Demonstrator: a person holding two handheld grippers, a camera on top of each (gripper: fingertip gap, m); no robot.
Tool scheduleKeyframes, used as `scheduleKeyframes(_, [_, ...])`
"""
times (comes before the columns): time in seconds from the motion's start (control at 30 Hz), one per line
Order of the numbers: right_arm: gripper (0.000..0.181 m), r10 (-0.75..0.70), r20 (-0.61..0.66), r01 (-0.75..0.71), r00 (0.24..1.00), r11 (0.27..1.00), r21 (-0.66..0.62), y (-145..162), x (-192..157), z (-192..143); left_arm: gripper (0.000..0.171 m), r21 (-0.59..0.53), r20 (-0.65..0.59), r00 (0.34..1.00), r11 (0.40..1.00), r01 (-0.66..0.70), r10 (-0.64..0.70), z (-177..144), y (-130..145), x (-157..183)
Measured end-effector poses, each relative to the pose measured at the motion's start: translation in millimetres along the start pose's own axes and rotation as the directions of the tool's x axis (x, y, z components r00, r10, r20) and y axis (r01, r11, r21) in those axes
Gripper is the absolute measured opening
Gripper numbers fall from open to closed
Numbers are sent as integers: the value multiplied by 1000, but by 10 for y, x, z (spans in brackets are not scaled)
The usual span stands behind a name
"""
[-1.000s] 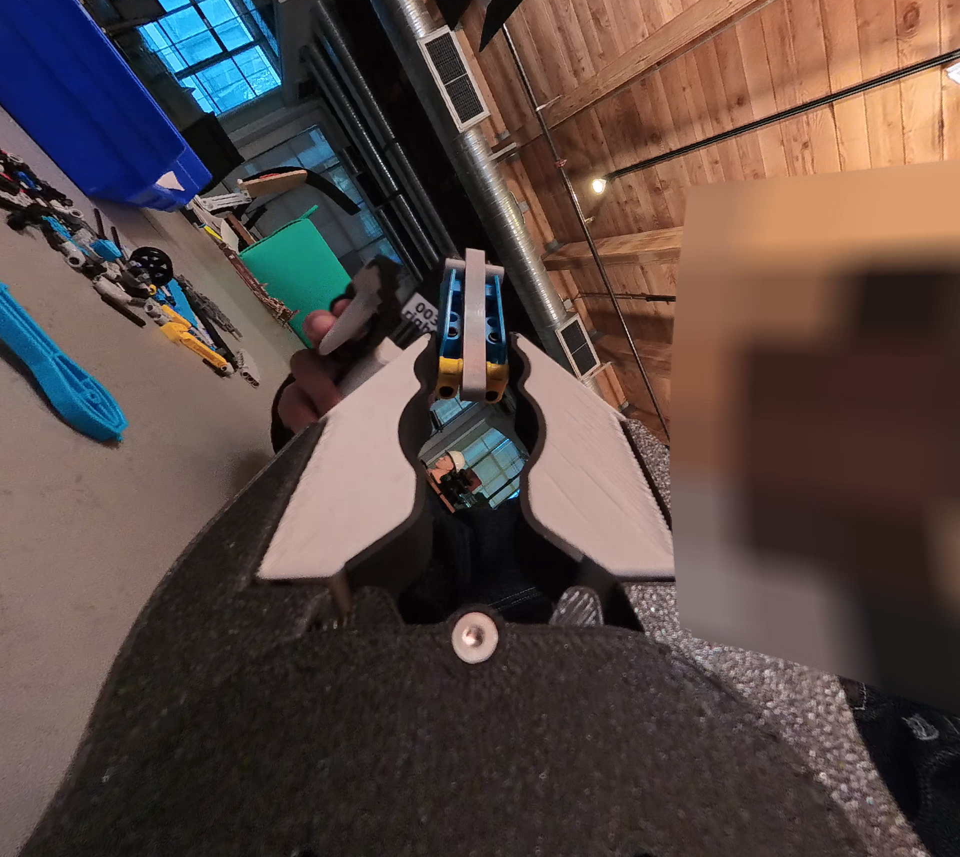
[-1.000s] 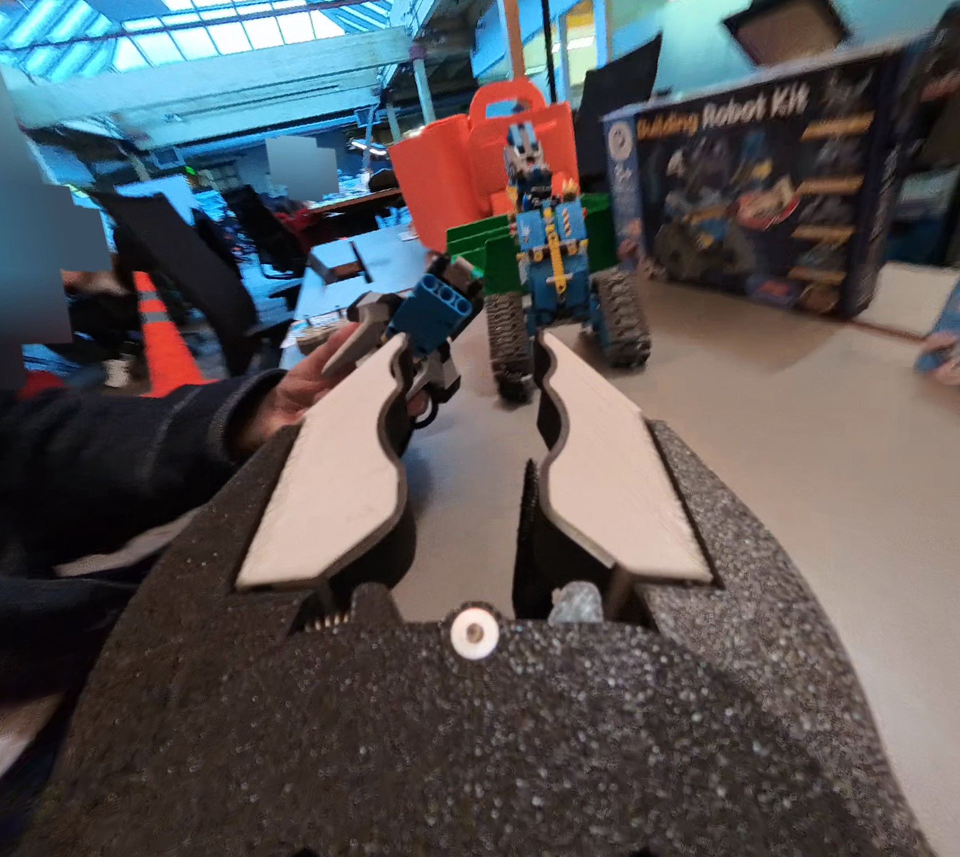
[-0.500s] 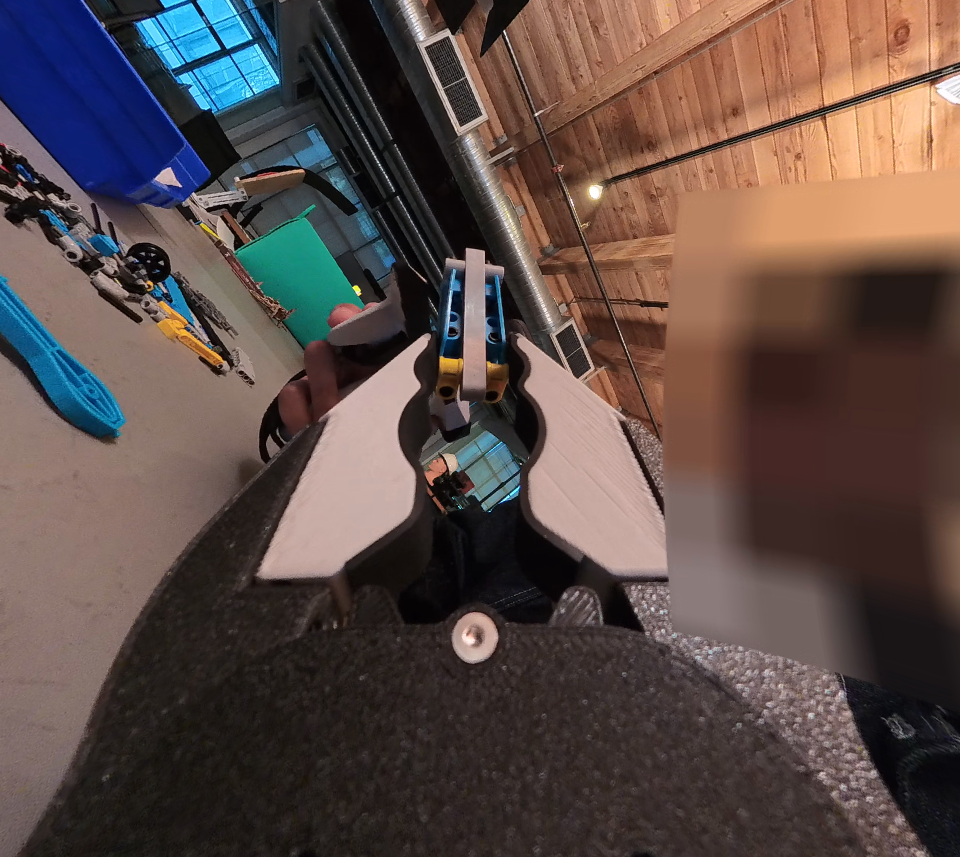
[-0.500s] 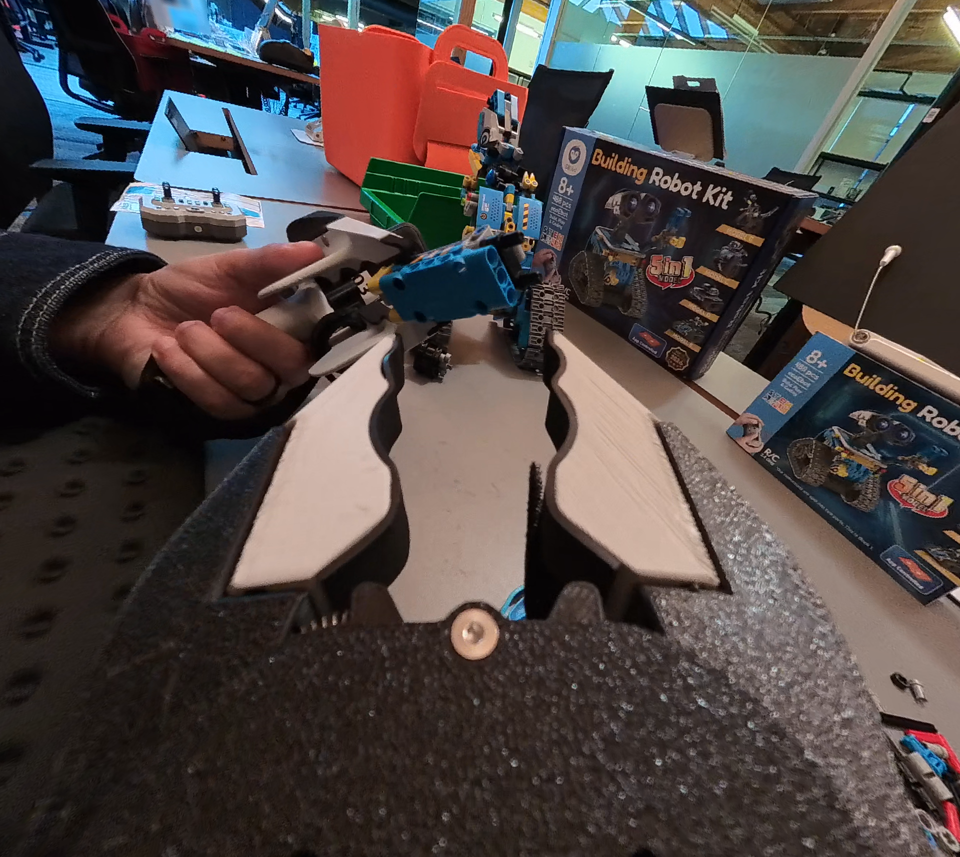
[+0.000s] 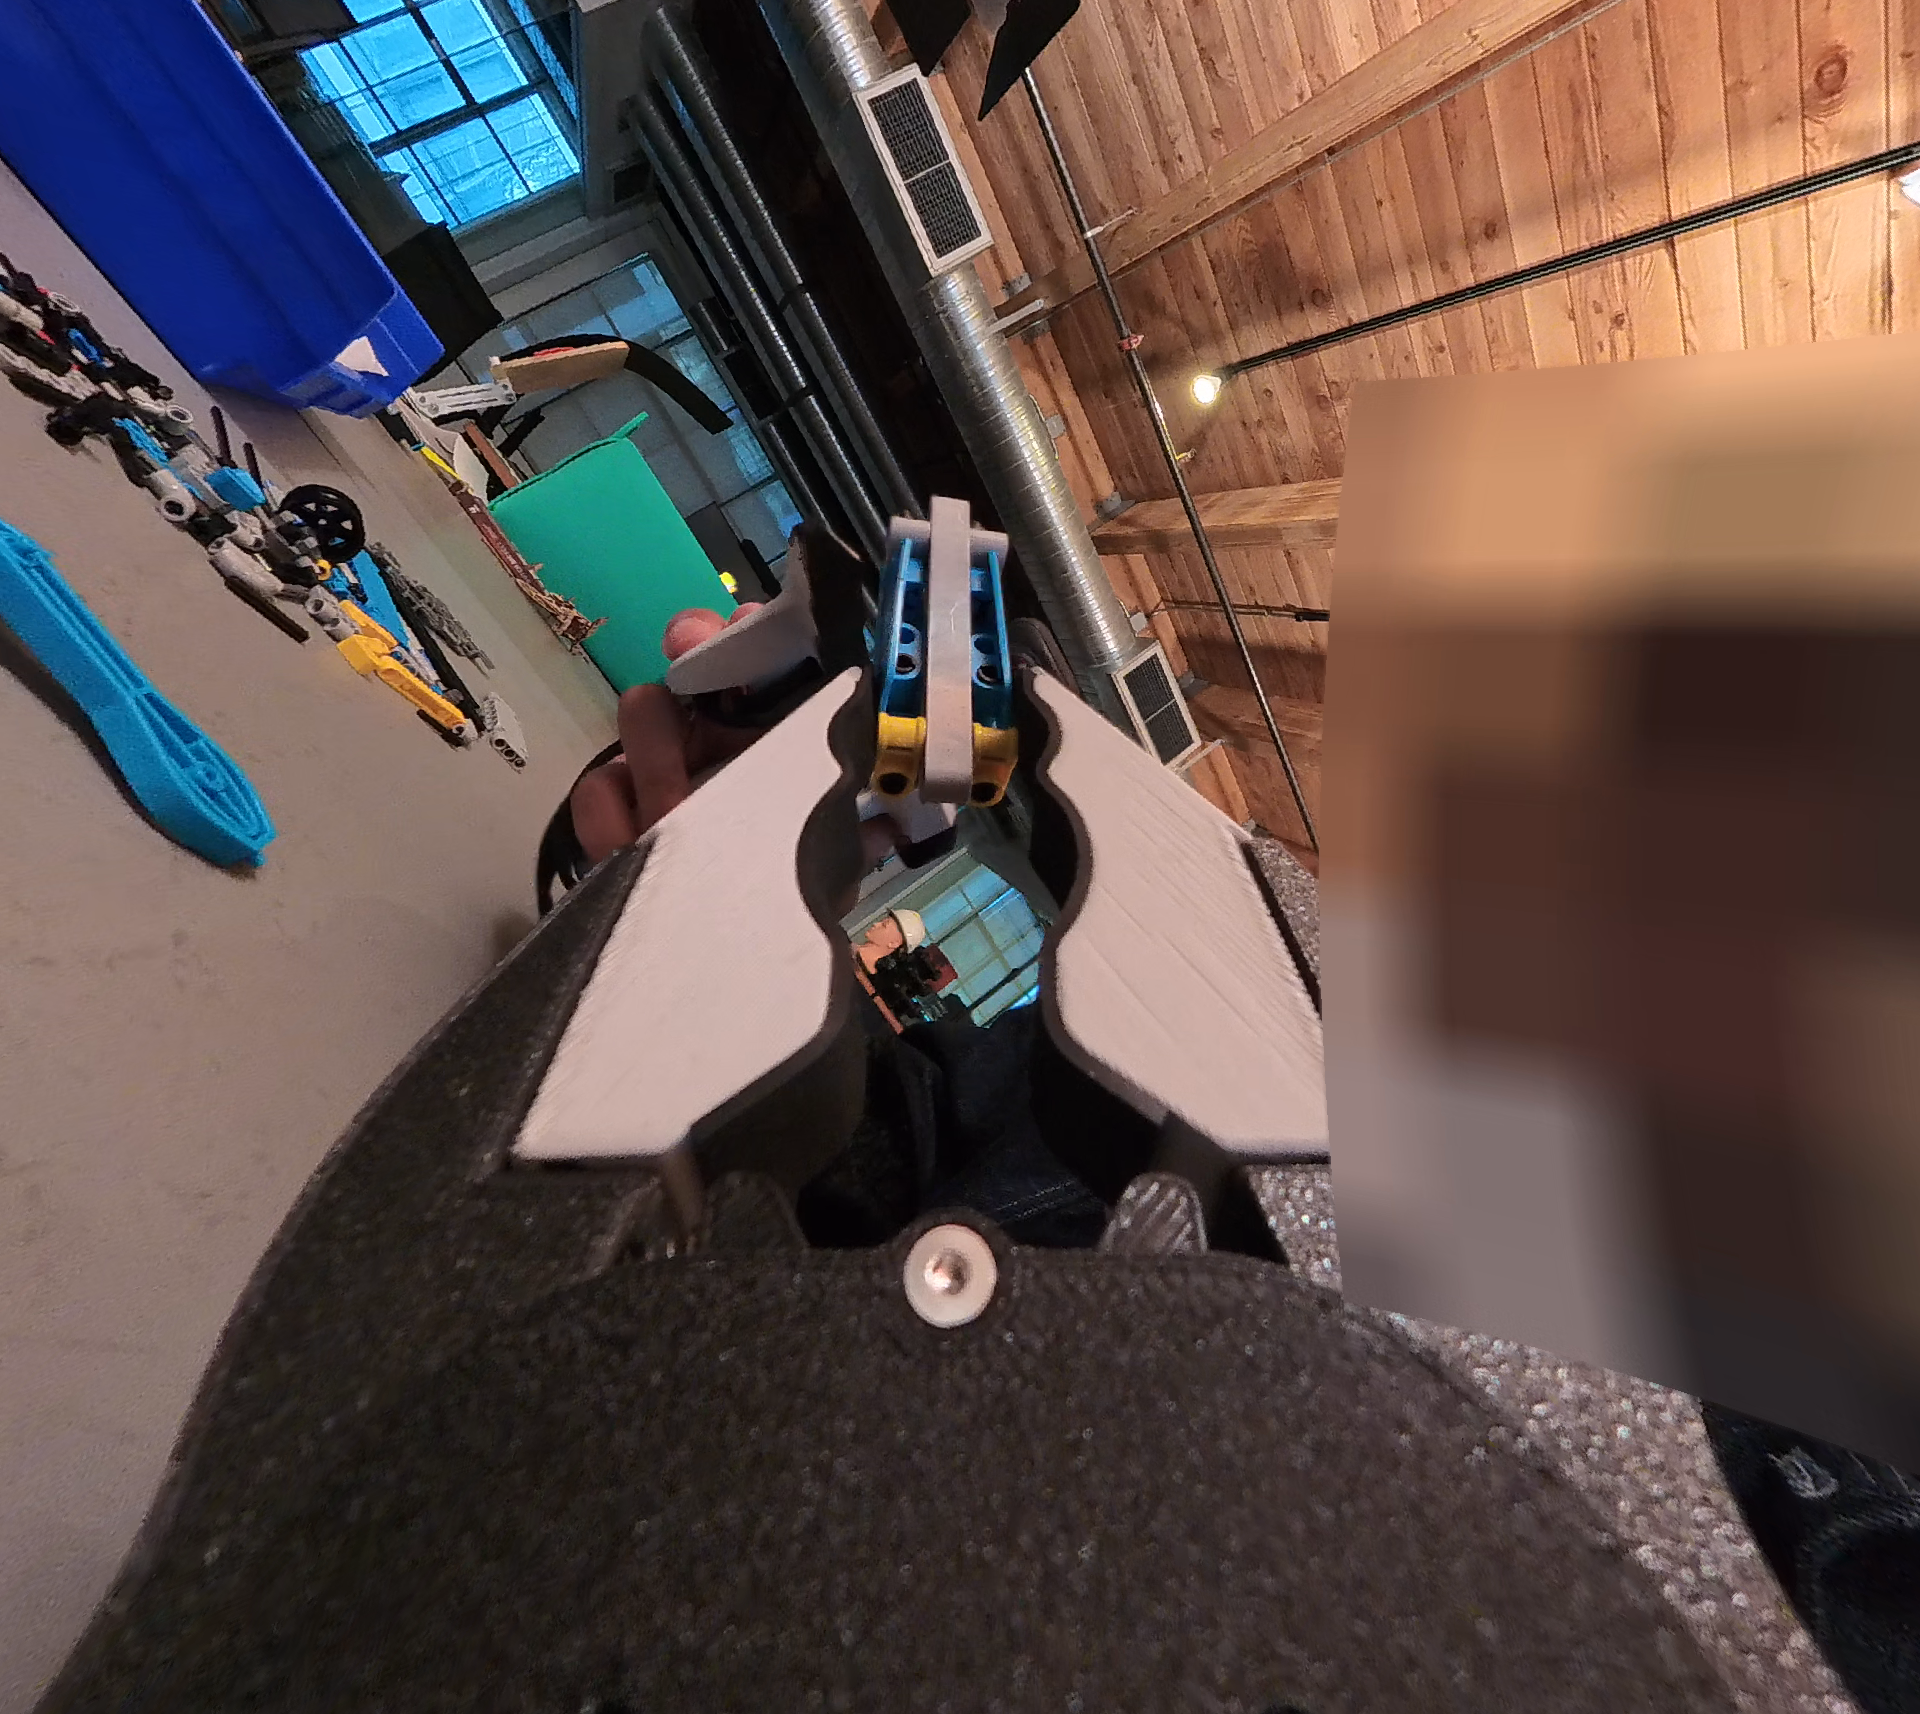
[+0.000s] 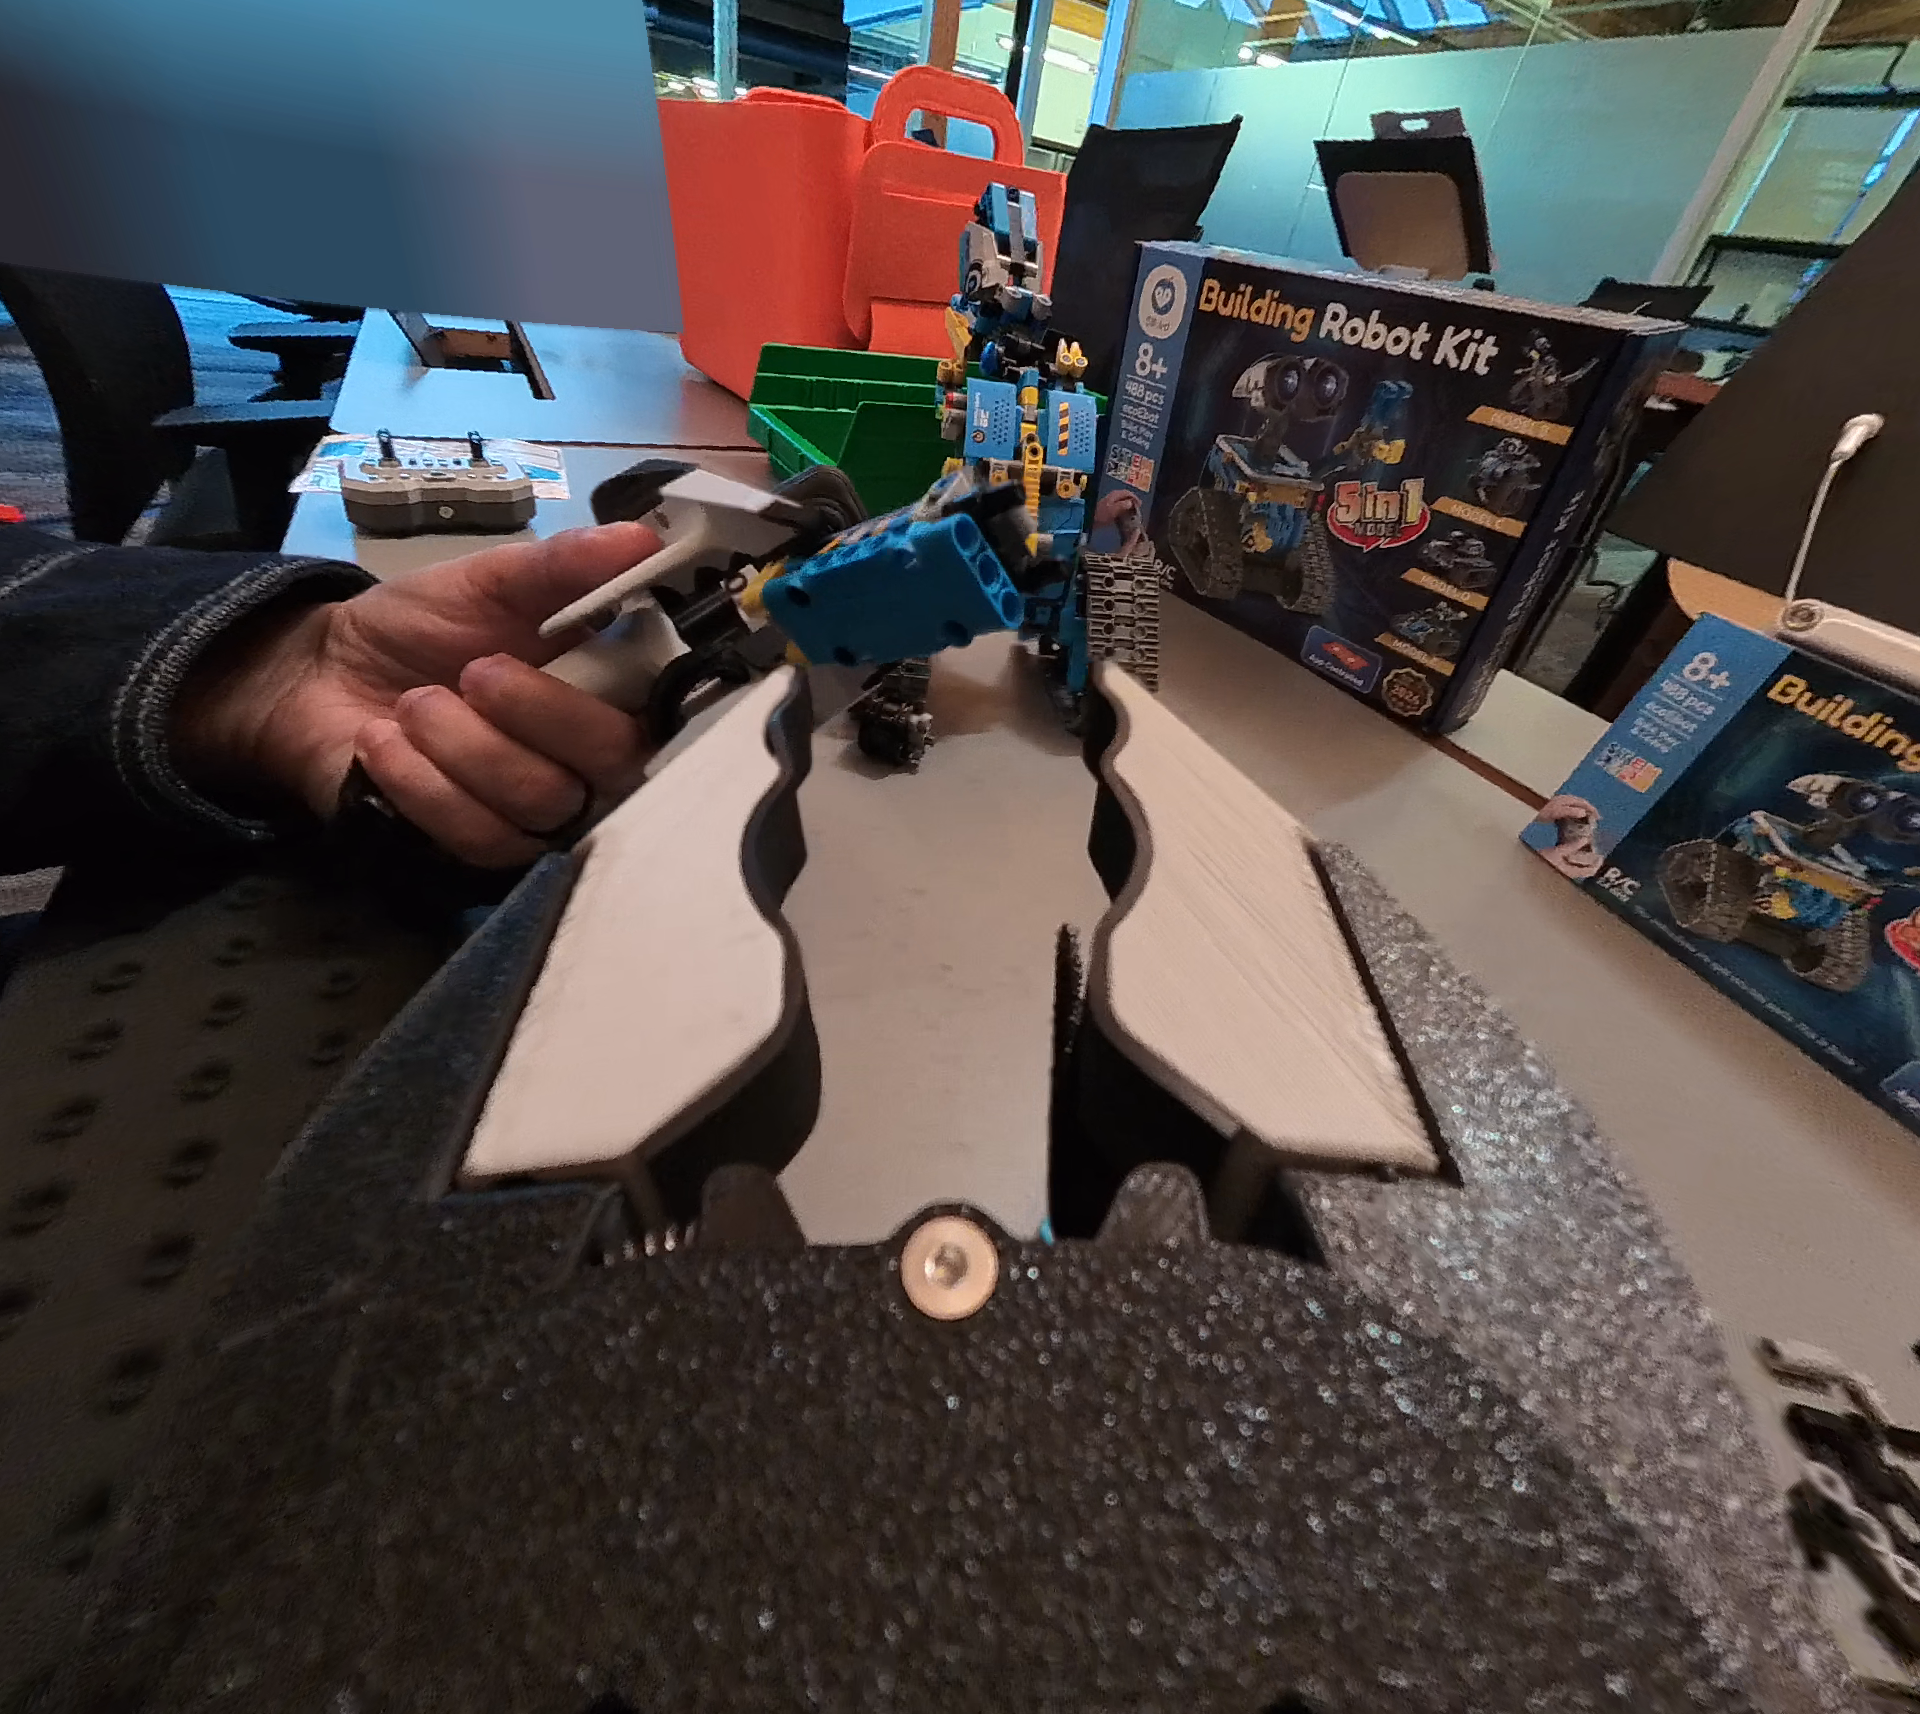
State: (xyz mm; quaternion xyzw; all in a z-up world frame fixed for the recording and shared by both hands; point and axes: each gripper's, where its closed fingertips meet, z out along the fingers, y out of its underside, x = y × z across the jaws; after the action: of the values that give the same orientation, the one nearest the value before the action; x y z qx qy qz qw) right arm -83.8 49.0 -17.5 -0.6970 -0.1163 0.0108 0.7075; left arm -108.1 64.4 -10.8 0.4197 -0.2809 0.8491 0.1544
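Left tool (image 5: 943,734) pinches a blue-and-yellow brick assembly (image 5: 940,656) above the bench (image 5: 156,989); right tool (image 6: 945,708), spread, holds nothing. The narrow tip grip risks the assembly twisting loose.

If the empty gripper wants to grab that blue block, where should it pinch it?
Probably on the free end of the blue block, the end with the round holes, coming from the right. The left gripper clamps the other end, so that side is taken. The block's long flat faces look good for pinching, and the right gripper, open and empty, sits just below it.
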Motion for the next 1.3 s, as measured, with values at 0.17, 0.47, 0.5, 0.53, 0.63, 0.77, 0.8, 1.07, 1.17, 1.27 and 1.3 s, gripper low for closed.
scheduleKeyframes(0.17, [65, -78, -81, 76, 994, 997, -29, 19, 95, -14, 25, -24, 176, 978, 994, -107, 110, -19, -3, -207])
scheduleKeyframes(0.47, [71, -394, -199, 293, 897, 868, -400, 565, 273, 58, 25, -238, 517, 743, 905, -353, 426, -127, 13, -631])
scheduleKeyframes(0.5, [67, -453, -188, 339, 871, 833, -437, 615, 265, 61, 25, -304, 551, 669, 867, -395, 498, -155, 18, -685])
scheduleKeyframes(0.53, [65, -509, -166, 383, 845, 791, -476, 679, 253, 67, 25, -367, 572, 590, 821, -438, 570, -177, 16, -718])
scheduleKeyframes(0.63, [59, -625, -96, 493, 775, 692, -527, 791, 159, 110, 25, -485, 534, 500, 731, -479, 682, -120, 132, -742])
scheduleKeyframes(0.77, [35, -692, -83, 561, 717, 644, -520, 753, 120, 118, 25, -529, 514, 486, 707, -469, 707, -93, 207, -783])
scheduleKeyframes(0.8, [31, -687, -91, 555, 721, 651, -518, 740, 130, 115, 25, -511, 509, 501, 714, -479, 700, -79, 193, -750])
scheduleKeyframes(1.07, [22, -244, -66, 215, 968, 931, -296, 466, 51, 95, 35, -12, 471, 693, 789, -614, 546, -197, -396, -76])
scheduleKeyframes(1.17, [21, -93, 23, 96, 995, 969, -230, 389, -92, 104, 36, -32, 383, 732, 800, -599, 563, -78, -266, -8])
scheduleKeyframes(1.27, [22, 92, 183, -61, 979, 985, -164, 259, -335, 92, 46, -61, 265, 760, 796, -602, 594, 61, -90, 123])
scheduleKeyframes(1.3, [22, 162, 240, -128, 957, 980, -151, 208, -405, 76, 47, -72, 227, 764, 792, -606, 604, 89, -36, 169])
